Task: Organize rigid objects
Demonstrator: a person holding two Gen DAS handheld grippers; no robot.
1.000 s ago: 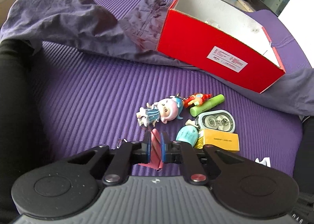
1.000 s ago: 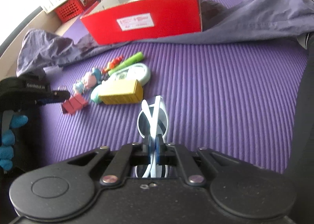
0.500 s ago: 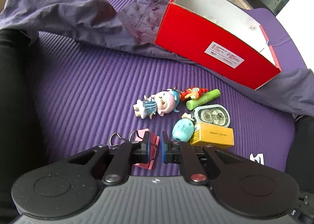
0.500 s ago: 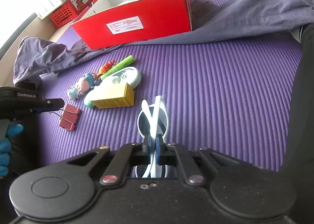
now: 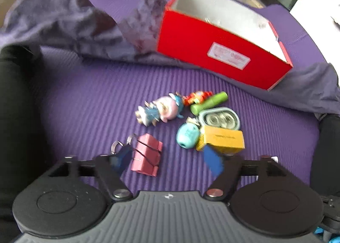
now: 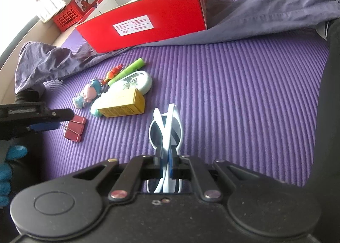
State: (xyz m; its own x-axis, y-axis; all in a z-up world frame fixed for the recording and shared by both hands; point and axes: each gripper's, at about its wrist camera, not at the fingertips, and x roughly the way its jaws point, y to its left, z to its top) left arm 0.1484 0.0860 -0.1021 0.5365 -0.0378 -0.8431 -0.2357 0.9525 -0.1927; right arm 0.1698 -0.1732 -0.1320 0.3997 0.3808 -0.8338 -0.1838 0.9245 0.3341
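Red binder clips (image 5: 146, 155) (image 6: 75, 129) lie on the purple mat (image 5: 85, 98). My left gripper (image 5: 167, 160) (image 6: 57, 119) hovers just above them, its jaws opening, with the clips near the left finger and free of the pads. My right gripper (image 6: 166, 158) is shut on white sunglasses (image 6: 167, 124), held low over the mat. A small pile holds a doll (image 5: 161, 110) (image 6: 88, 93), a teal toy (image 5: 188, 135), a yellow box (image 5: 223, 138) (image 6: 125, 105), a correction tape (image 5: 220, 118), a green tube (image 5: 209, 102) and a small red toy (image 5: 196, 97).
An open red box (image 5: 212, 56) (image 6: 148, 28) stands behind the pile, resting on a rumpled blue-grey cloth (image 5: 63, 26) (image 6: 265, 19). A person's black-clad legs (image 5: 12, 104) (image 6: 331, 73) border the mat on both sides. A red crate (image 6: 68, 14) sits beyond the mat.
My left gripper has gone from shut on the binder clips to wide apart, leaving them lying on the mat. The right gripper stays shut on the sunglasses.
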